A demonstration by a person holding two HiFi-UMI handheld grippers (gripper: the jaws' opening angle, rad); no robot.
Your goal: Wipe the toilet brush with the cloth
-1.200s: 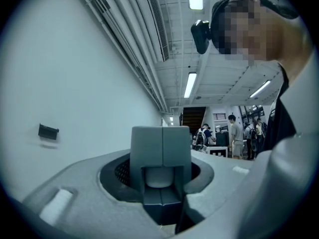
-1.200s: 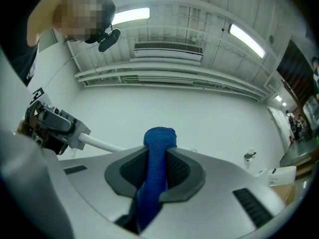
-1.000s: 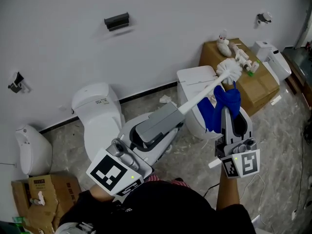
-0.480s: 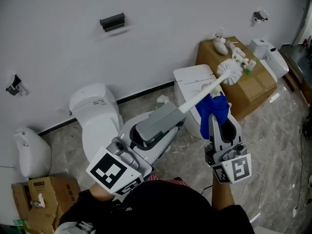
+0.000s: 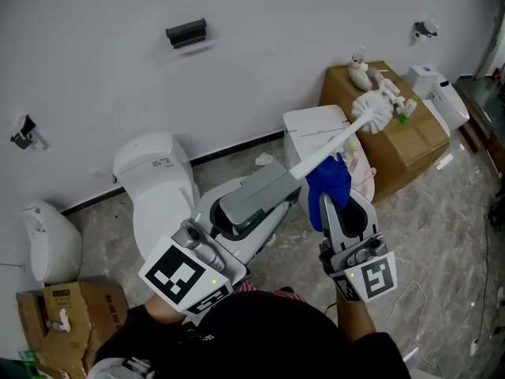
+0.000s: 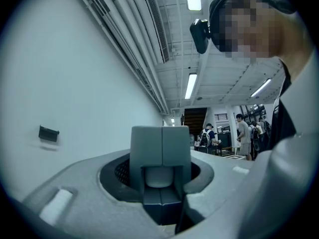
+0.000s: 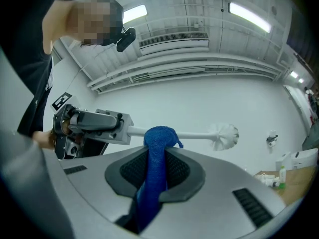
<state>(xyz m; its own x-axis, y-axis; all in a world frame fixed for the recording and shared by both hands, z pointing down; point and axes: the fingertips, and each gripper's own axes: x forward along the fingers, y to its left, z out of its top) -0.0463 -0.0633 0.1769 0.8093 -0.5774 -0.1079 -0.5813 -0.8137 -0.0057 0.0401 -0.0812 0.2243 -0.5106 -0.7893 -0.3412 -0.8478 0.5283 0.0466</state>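
Left gripper is clamped on the brush handle, bristles up. Right gripper pinches the cloth, which sits against the handle mid-shaft.

We saw a marbled floor carrying a white toilet centre left, a cardboard box upper right, and a second box lower left.

Grey claws, black top

Blue cloth, white toilet brush
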